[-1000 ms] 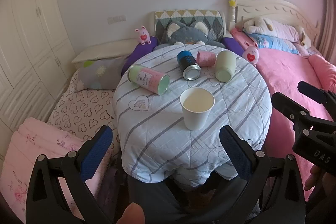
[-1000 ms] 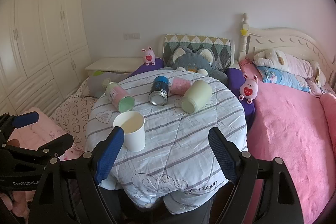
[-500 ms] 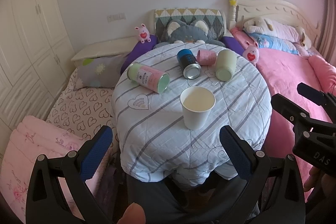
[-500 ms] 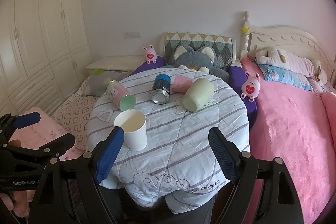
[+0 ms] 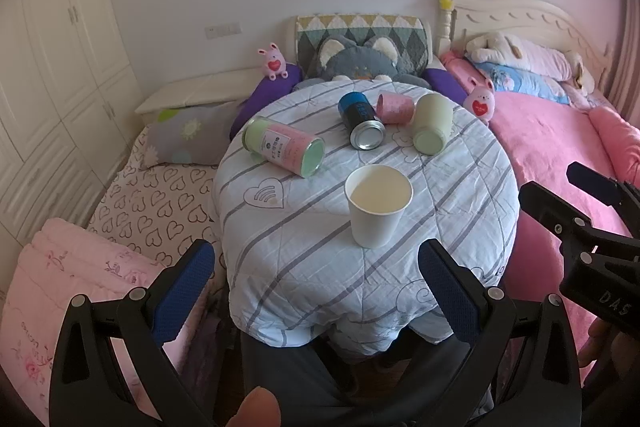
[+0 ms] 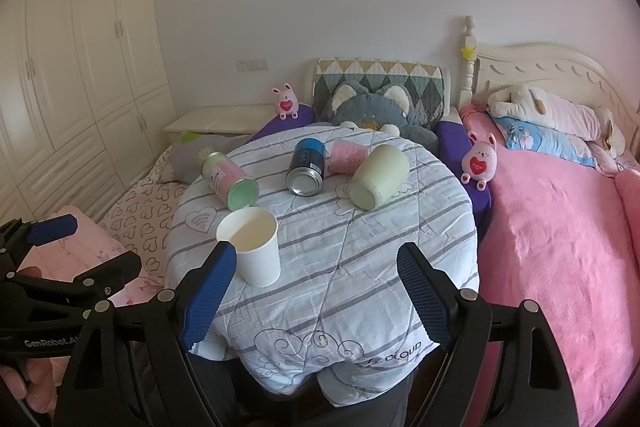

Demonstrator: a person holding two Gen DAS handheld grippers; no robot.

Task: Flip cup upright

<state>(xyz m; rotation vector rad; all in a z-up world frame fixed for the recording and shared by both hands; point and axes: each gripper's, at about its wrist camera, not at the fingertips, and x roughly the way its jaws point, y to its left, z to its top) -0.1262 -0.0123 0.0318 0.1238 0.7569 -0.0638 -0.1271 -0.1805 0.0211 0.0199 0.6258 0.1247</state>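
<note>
So the white paper cup point(image 5: 378, 209) is standing upright, mouth up, near the middle of the round counter point(image 5: 304, 259) with the striped quilted cover, a bit toward the lower right of center in the left wrist view. Nothing is touching it.

Further up the frame, four other things lie on their sides: a green-and-pink canister point(image 5: 285, 146) to the upper left of the cup, a blue can point(image 5: 360, 121) straight above it, a small pink cup point(image 5: 394, 108) just beside the can, and a pale green cup point(image 5: 430, 123) on the right, touching the pink one.

The left claw point(image 5: 316, 287) sits at the bottom of its frame, jaws spread wide with nothing between them, hanging off the near edge of the counter. The right claw point(image 6: 316, 291) looks the same in its own view: wide open, empty. There the white cup appears just beside the left blue pad point(image 6: 210, 291), though I can't tell if they touch.

A pink bed point(image 5: 560, 147) fills the right side, and a grey plush cat point(image 5: 360, 61) sits behind the counter.
</note>
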